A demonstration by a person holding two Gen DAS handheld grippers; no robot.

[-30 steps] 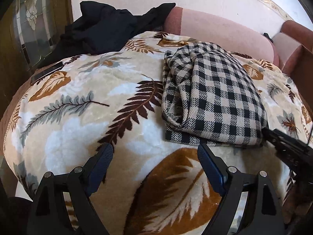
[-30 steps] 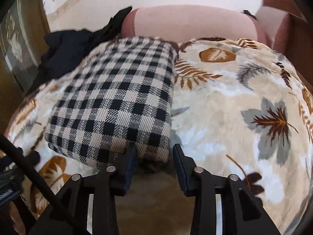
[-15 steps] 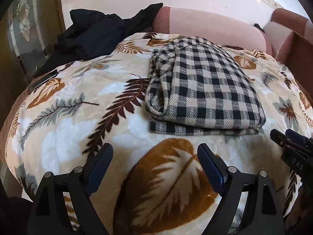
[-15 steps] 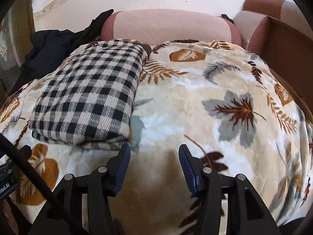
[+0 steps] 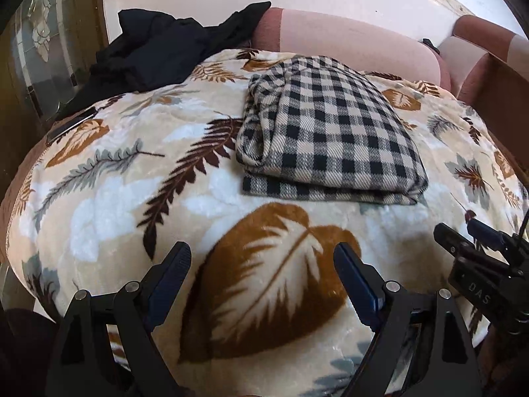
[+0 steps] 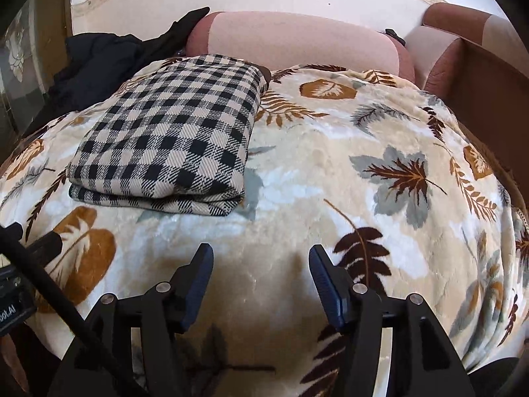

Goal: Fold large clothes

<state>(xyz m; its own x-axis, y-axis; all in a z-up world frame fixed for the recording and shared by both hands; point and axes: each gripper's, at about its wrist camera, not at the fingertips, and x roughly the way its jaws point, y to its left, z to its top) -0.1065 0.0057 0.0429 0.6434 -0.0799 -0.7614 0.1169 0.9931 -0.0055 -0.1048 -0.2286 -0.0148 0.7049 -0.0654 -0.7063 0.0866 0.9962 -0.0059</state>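
Both the left gripper [image 5: 263,261] and the right gripper [image 6: 261,261] hung wide apart and empty above a cream leaf-patterned fleece blanket [image 5: 132,185], where a folded black-and-beige checked garment [image 5: 330,135] lay beyond them, before crumpled black clothing [image 5: 158,49].

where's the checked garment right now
The folded checked garment lies on the leaf-print blanket, right of centre in the left wrist view, with the black clothes beyond it to the left.
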